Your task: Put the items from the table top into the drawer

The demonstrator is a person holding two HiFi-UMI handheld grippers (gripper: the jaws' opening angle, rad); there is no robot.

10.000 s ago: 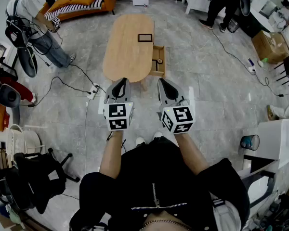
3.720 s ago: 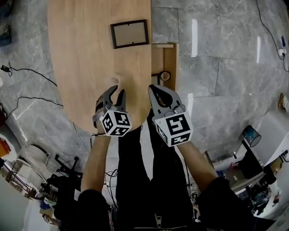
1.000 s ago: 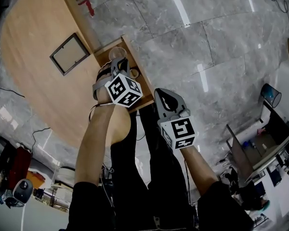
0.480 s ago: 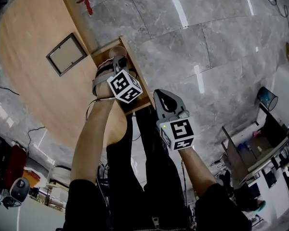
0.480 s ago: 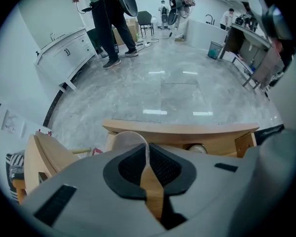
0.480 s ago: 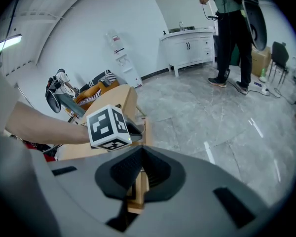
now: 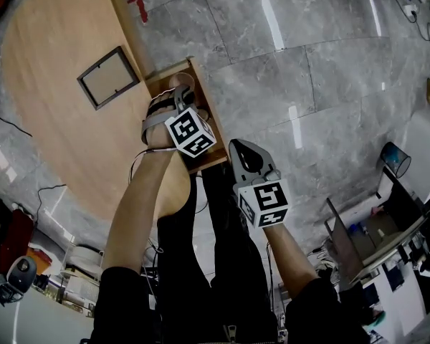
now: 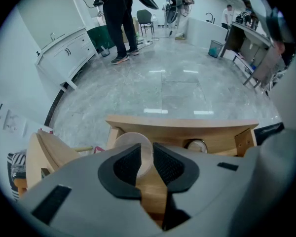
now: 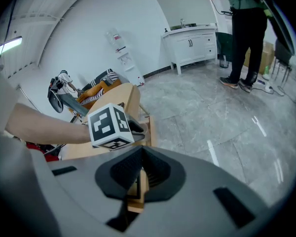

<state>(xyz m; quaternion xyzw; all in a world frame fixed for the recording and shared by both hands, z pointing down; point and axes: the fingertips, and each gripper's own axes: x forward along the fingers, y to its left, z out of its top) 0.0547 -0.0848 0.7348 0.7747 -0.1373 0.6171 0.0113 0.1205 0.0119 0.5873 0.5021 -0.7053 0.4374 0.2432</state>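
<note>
Table edge: a light wooden oval table (image 7: 57, 120) is seen at the upper left of the head view. An open wooden drawer (image 7: 208, 110) is drawn out from its long edge toward the floor.
Open room: the grey marble-tiled floor (image 7: 308, 70) beyond the drawer's front is left bare for a wide stretch. A person in dark trousers (image 8: 117, 28) is seen standing well apart at its far side.
Left gripper (image 7: 180, 93): it is held steeply downward over the drawer. Its jaws are opening, and a pale translucent round roll (image 8: 130, 142) lies released between the pads.
Right gripper (image 7: 240, 149): it is held just beside the drawer's near corner, its jaws drawn together on nothing.
Roll's place: it is within the drawer's walls, toward the left end in the left gripper view. Whether it rests on the drawer's bottom cannot be told.
Roll's facing: its round face is turned up toward the left gripper's camera, so its axis runs roughly along the jaws.
Second roll: a small tan roll of tape (image 8: 196, 145) lies against the drawer's front wall, apart from the first.
Frame: a dark rectangular picture frame (image 7: 109, 77) lies flat on the table near the drawer. Its long axis is pointed toward that edge.
Markings: black-and-white square patterns are carried on the left cube (image 7: 191, 133) and the right cube (image 7: 263, 203). Any lettering is too small to be made out.
</note>
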